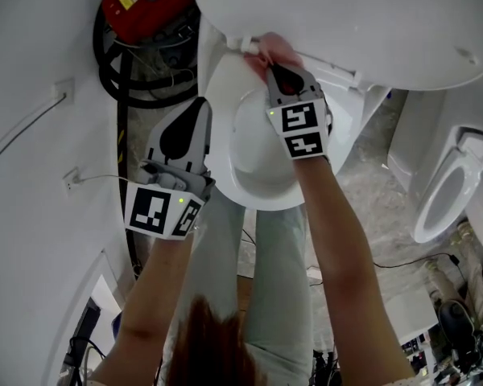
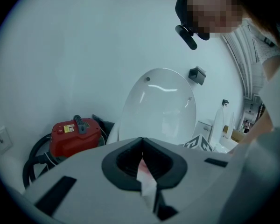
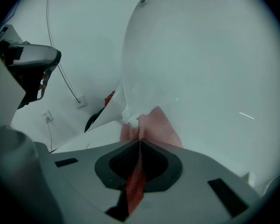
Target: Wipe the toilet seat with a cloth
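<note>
Forearms (image 1: 338, 248) crowd 6 o'clock. Right gripper (image 1: 283, 69) pinches the pink cloth (image 1: 275, 51) at the toilet seat (image 1: 253, 185) edge, 12 o'clock, against the lid (image 1: 346, 22). Left gripper (image 1: 198, 107), jaws together, sits at 9 o'clock beside the rim; far rim hidden.

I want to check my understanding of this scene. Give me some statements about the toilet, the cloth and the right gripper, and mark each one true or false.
1. The right gripper is shut on a pink cloth. True.
2. The toilet lid is lowered over the seat. False: it stands raised.
3. A red machine stands beside the toilet. True.
4. The pink cloth is at the front edge of the toilet seat. False: it is at the back, by the hinge.
</note>
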### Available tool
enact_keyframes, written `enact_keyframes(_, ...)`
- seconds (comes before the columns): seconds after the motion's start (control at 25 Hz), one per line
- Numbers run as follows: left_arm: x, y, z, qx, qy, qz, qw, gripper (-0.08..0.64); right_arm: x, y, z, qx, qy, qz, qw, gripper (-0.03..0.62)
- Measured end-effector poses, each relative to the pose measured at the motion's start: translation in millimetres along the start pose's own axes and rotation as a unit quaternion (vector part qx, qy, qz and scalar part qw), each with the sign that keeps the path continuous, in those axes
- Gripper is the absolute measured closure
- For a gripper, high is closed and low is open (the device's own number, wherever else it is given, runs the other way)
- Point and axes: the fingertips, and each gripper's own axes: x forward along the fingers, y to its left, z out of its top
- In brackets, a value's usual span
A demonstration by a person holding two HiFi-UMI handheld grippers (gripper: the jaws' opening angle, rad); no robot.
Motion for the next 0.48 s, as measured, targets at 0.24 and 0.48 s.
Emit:
enact_keyframes(0.24,2,-8,-2,0.003,0.001,0.001,1.0000,0.555,-9,-11,-10,0.004,0.008,0.002,1.000,0.571)
enact_keyframes(0.48,2,-19,-4,0.004,0.002,0.000,1.0000,0.556,-18,-20,-17,0.011,0.015,0.001,1.000,0.571)
